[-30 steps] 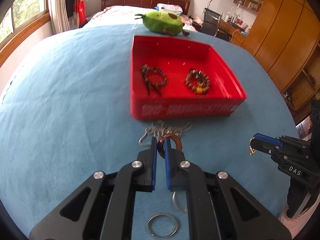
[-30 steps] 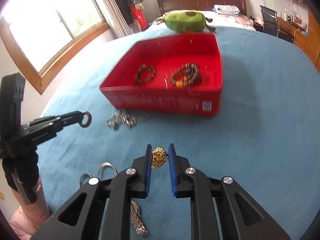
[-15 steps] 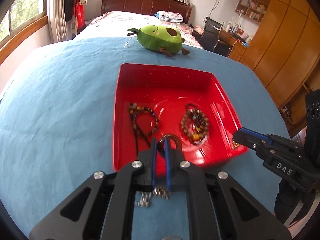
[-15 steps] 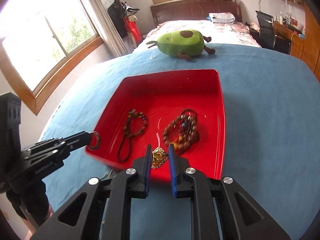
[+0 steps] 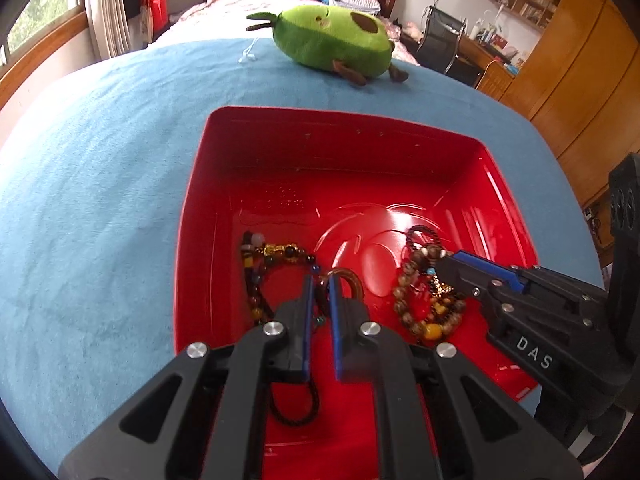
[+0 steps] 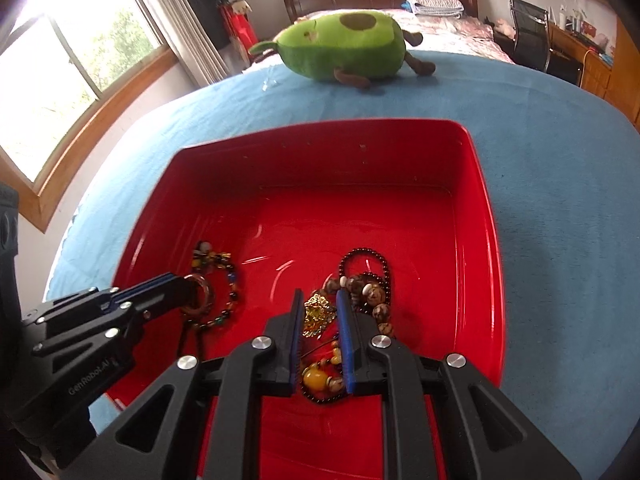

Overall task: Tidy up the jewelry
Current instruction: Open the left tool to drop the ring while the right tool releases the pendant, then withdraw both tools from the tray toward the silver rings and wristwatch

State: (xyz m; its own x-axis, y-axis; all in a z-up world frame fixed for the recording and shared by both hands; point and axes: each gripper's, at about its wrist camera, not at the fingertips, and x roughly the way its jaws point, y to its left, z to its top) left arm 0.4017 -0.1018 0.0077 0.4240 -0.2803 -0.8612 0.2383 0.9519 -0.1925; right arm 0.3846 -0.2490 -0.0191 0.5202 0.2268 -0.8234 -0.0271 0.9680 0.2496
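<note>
A red tray (image 5: 192,184) (image 6: 476,184) sits on the blue cloth. My left gripper (image 5: 318,284) is shut on a brown ring (image 5: 352,278) and holds it inside the tray over a dark beaded bracelet (image 5: 256,276). It shows in the right wrist view (image 6: 182,284) with the brown ring (image 6: 200,294). My right gripper (image 6: 318,300) is shut on a gold pendant (image 6: 316,314) above a brown beaded bracelet (image 6: 374,296). It shows in the left wrist view (image 5: 444,266) over that bracelet (image 5: 416,312).
A green avocado plush toy (image 5: 332,42) (image 6: 344,46) lies on the blue cloth (image 5: 100,184) beyond the tray. A bed, a window, a chair and wooden cabinets stand around the table.
Both grippers have moved forward from the cloth in front of the tray to inside it, carrying the ring and the pendant. The loose chains and rings are out of view.
</note>
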